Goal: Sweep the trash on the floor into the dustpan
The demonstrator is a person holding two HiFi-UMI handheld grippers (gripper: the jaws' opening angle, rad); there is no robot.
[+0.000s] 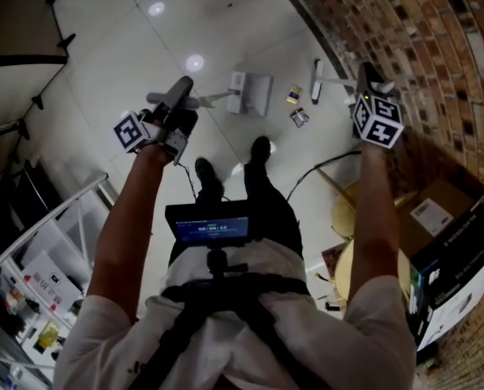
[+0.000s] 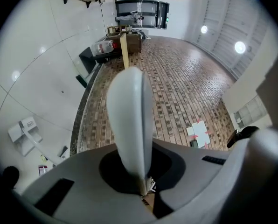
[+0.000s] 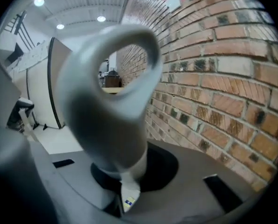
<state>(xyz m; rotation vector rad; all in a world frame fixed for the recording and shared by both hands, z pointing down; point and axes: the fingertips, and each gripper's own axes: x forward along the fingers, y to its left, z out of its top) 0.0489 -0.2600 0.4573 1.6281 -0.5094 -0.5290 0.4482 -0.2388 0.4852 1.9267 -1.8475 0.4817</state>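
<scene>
On the white tiled floor lies the white dustpan (image 1: 251, 93); its long handle (image 1: 177, 94) runs left into my left gripper (image 1: 179, 112), which is shut on it. The left gripper view has that pale handle (image 2: 131, 118) standing up between the closed jaws (image 2: 141, 181), with the dustpan (image 2: 23, 135) low at the left. My right gripper (image 1: 370, 84) is shut on the broom, whose white head (image 1: 316, 80) stands by the brick wall. In the right gripper view the broom's looped grip (image 3: 118, 92) fills the jaws (image 3: 125, 190). Two small packets of trash (image 1: 294, 94) (image 1: 300, 118) lie between dustpan and broom.
A curved brick wall (image 1: 437, 47) bounds the right side. A cardboard box (image 1: 441, 205), a black box (image 1: 457, 258) and a round yellow stool (image 1: 354, 214) stand at its foot. A metal rack (image 1: 59, 242) is at the left. The person's shoes (image 1: 261, 149) stand near a floor cable (image 1: 319, 169).
</scene>
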